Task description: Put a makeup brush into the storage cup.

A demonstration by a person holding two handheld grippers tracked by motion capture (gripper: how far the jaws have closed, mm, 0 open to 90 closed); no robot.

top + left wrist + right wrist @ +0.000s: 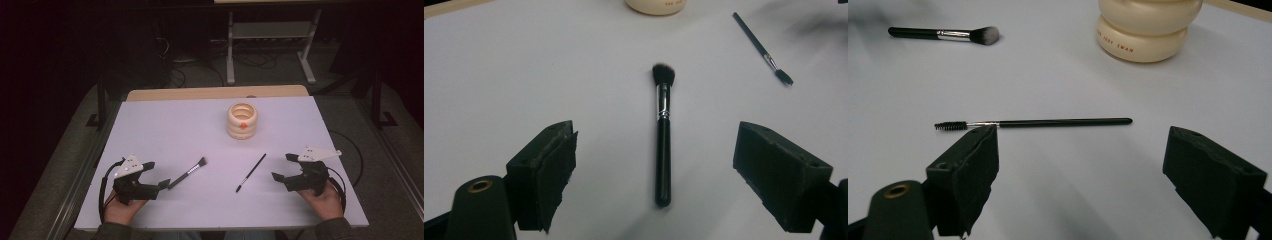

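A black makeup brush with a silver ferrule and a fluffy head lies on the white table, just right of my left gripper. In the left gripper view the makeup brush lies lengthwise ahead of my open jaws, its handle end nearest. A thin black spoolie brush lies left of my right gripper, which also stands open. In the right gripper view the spoolie brush lies crosswise beyond the jaws. A cream ribbed holder stands farther back, empty inside as far as I see.
The white table top has a wooden strip along its far edge. Table legs and cables sit on the dark floor behind. In the left gripper view the spoolie brush lies at the upper right and the holder at the top.
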